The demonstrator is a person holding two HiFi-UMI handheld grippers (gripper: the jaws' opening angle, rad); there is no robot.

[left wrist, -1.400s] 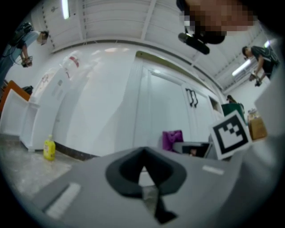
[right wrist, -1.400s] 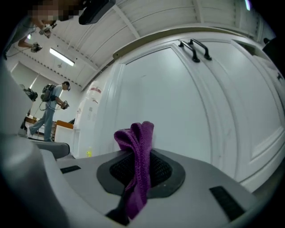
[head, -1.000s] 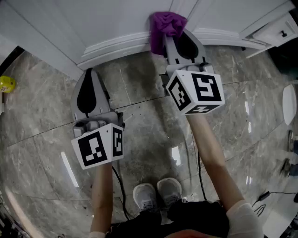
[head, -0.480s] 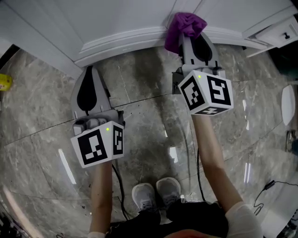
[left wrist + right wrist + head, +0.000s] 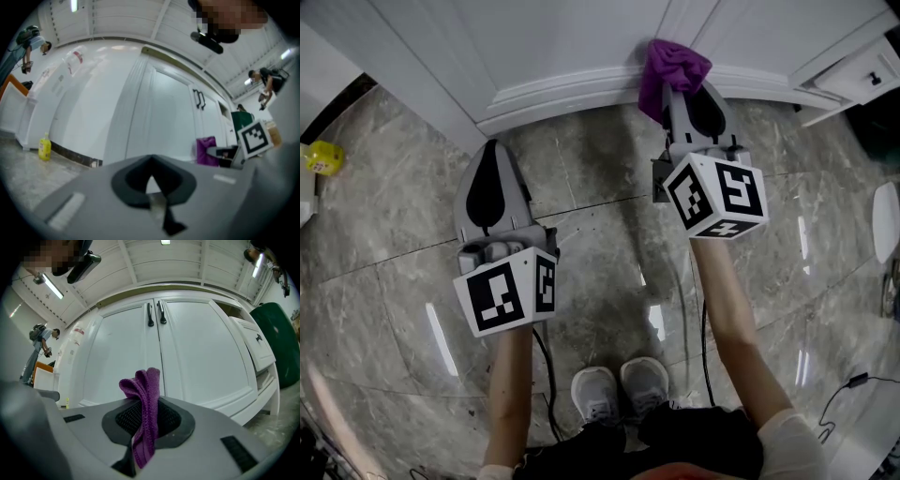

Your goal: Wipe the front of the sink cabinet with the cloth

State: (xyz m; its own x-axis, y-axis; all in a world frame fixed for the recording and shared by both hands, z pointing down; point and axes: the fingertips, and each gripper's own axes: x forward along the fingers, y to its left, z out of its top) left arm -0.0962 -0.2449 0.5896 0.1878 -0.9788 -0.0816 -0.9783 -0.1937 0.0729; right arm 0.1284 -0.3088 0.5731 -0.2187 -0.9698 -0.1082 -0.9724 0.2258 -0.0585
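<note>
Your right gripper is clamped shut on the purple cloth. In the right gripper view the cloth is pinched between the jaws, with a bunch sticking up past the tips and a tail hanging down toward the camera. From the head view that bunch is down low, right up against the white moulding at the foot of the sink cabinet, roughly below the seam between the two doors with the dark handles. Your left gripper is empty, with its jaws closed together. It's over the grey marble floor, pointing at the cabinet but just short of the moulding and well apart from the cloth. There's a yellow bottle on the floor way off to the left, and your shoes are between your arms.
</note>
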